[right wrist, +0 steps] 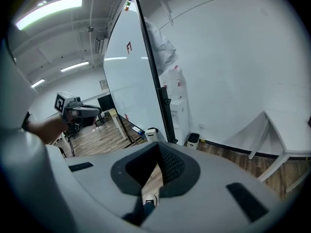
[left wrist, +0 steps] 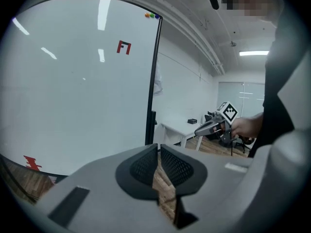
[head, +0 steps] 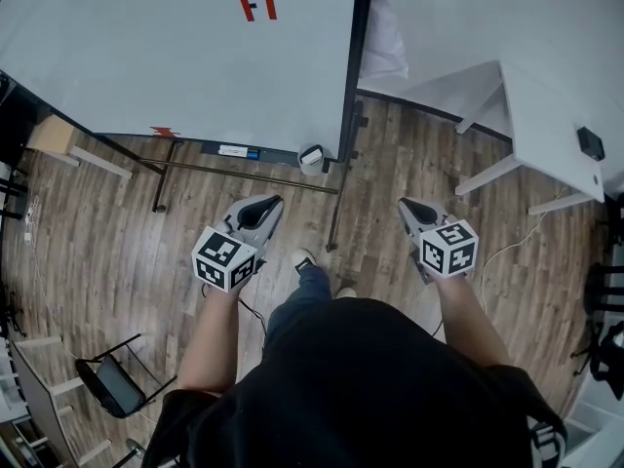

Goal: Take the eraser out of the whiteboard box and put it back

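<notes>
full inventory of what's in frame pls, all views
whiteboard: 1, white with a red mark, upper left, on a dark stand
flat item: 1, white and blue, along the board's bottom edge
small container: 1, white, at the board's lower right corner
table: 1, white, right
small object: 1, black, on the table
chair: 1, black, lower left
floor: wood
eraser: can't pick it out
left gripper: 1, grey, jaws shut, empty
right gripper: 1, grey, jaws shut, empty

light: bright, ceiling strips [right wrist: 48,8] | glare: streaks on whiteboard [left wrist: 73,91] | edges: fisheye, dark vignette | focus: sharp
</notes>
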The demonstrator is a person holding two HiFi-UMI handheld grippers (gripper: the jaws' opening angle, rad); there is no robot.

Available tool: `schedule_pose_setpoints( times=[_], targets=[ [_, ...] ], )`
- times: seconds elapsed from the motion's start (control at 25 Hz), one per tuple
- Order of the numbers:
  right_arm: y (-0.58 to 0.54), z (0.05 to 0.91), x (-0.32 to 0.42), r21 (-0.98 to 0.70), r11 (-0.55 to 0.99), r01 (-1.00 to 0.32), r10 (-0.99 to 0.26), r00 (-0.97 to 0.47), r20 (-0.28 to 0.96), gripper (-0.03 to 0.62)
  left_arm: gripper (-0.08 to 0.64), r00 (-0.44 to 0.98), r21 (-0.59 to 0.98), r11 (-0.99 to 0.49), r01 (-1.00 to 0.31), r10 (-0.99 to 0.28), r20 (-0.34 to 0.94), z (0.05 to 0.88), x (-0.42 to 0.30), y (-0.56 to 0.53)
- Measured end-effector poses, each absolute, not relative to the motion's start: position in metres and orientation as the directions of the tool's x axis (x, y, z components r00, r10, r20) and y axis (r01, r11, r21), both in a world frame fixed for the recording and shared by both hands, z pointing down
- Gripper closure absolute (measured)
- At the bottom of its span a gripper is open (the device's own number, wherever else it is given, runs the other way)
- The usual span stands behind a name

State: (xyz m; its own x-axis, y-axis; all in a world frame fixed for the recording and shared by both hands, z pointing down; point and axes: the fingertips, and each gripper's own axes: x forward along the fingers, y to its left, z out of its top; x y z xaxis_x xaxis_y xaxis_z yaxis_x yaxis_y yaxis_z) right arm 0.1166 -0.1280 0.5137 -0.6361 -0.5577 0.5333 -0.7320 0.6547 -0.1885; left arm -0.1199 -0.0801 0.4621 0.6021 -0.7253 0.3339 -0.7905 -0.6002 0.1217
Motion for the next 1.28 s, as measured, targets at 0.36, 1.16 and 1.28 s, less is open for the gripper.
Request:
schedule_pose_setpoints(
  times=[0.36,1.16,1.28],
  targets=[
    [-0.150,0.525,0.108,-0.218,0.640,-0.737,-0.549,-0.637,0.542,0.598,0.529,0.620,0.131,-0.620,-0.773,-0.697,0.361,0.476,-0.122,-0.118],
    [-0.170,0.571,0.096,-0.243,0.614,-0.751,-0.503,-0.610,0.613,0.598,0.498,0.672,0.184,-0.660,-0.728,-0.637,0.378,0.514,-0.114,-0.182],
    [-0.174,0.575,0.096,-0.246,0.608,-0.755,-0.500,-0.605,0.619,0.598,0.482,0.676,0.181,-0.667,-0.723,-0.628,0.386,0.520,-0.111,-0.190]
  ],
)
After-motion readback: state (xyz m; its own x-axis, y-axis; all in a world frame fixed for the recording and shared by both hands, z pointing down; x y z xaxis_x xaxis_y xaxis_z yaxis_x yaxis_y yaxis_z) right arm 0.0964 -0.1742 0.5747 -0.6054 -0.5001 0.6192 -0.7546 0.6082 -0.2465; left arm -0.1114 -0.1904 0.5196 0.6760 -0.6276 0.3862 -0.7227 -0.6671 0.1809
